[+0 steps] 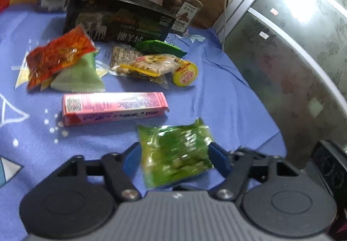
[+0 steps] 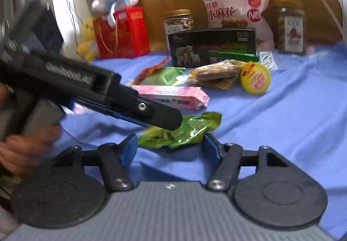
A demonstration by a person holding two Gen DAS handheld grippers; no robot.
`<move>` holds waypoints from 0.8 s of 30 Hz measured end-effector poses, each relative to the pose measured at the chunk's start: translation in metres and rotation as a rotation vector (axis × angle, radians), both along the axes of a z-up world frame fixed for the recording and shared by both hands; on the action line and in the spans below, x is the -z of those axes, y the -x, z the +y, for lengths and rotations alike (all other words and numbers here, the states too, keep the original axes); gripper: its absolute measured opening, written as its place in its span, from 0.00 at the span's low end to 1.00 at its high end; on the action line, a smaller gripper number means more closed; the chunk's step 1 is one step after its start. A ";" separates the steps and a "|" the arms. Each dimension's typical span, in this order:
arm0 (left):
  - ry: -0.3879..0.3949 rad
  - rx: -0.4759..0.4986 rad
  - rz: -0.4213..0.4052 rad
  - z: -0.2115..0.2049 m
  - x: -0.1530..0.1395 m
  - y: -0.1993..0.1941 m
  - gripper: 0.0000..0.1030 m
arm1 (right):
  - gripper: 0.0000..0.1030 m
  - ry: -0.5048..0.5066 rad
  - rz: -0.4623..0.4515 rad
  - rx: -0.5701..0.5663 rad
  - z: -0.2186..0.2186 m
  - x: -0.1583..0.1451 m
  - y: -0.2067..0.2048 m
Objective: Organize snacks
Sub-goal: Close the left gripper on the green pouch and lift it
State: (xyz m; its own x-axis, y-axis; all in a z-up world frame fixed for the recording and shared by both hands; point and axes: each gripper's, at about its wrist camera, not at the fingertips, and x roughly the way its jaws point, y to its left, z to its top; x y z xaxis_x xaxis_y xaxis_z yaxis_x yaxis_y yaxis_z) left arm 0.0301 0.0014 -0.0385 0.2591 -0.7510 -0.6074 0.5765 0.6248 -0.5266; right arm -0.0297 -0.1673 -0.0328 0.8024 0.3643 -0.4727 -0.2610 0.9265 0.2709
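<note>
- My left gripper is closed on the green packet, blue pads pressed to both its sides; I judge this grip is for carrying it to the other snacks
- From the right camera, my left gripper comes in from 9 o'clock, sloping down, its tip over the green packet, which seems to sag onto the blue cloth
- My right gripper hovers low behind the packet with fingers spread wide, gripping nothing, perhaps ready to steady it
- The pink box lies at 11 o'clock of the packet; beyond it at 12 sit the peanut pack and yellow cup
- Loose snacks cluster before the black box, likely the sorting spot
</note>
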 end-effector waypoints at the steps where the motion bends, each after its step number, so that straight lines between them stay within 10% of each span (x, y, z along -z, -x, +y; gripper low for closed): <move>1: 0.023 0.007 0.031 0.002 0.002 -0.002 0.50 | 0.66 -0.067 0.017 -0.036 -0.005 0.001 -0.001; 7: 0.069 -0.003 0.102 0.011 0.008 -0.011 0.38 | 0.66 -0.232 0.065 -0.051 -0.018 0.003 -0.007; 13: 0.093 -0.006 0.141 0.011 0.008 -0.019 0.50 | 0.67 -0.348 0.095 -0.020 -0.044 0.008 0.002; 18: 0.115 0.010 0.178 -0.003 0.012 -0.025 0.50 | 0.64 -0.678 0.152 0.076 -0.085 0.026 -0.001; 21: 0.113 -0.012 0.169 -0.006 0.014 -0.026 0.41 | 0.43 -0.747 0.182 0.141 -0.093 0.031 -0.006; 23: 0.118 -0.026 0.179 -0.007 0.017 -0.027 0.33 | 0.05 -0.722 0.239 0.174 -0.092 0.038 -0.013; 24: 0.117 -0.029 0.178 -0.006 0.018 -0.028 0.32 | 0.08 -0.735 0.263 0.178 -0.092 0.043 -0.015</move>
